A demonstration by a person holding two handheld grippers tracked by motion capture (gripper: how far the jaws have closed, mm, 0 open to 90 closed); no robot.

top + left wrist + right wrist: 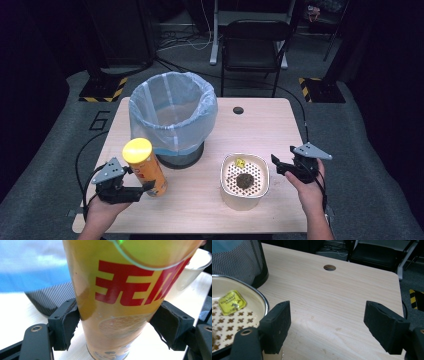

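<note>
At the near left edge of the pale wooden table (260, 125), the left gripper (142, 189) is clamped on the lower part of a tall orange-and-yellow cardboard crisp tube with a yellow plastic lid (145, 167), one black jaw pressed to each side of it, as the left gripper view confirms, where the tube (120, 302) with its red lettering rises between the two pads and fills the space between them; the tube leans slightly, its lid tipped away from the hand, and whether its base touches the tabletop cannot be told. Across the table on the near right, the right gripper (276, 166) is held just beside a round cream-coloured bowl with a perforated patterned insert (227, 190), its jaws apart with nothing between them and bare wood showing below in the right gripper view; the bowl holds a dark clump and a small yellow sachet (232, 302). Farther back, just behind the tube, stands a black mesh waste bin lined with a pale blue plastic bag (172, 115), and beyond the table a black chair (252, 45)
</note>
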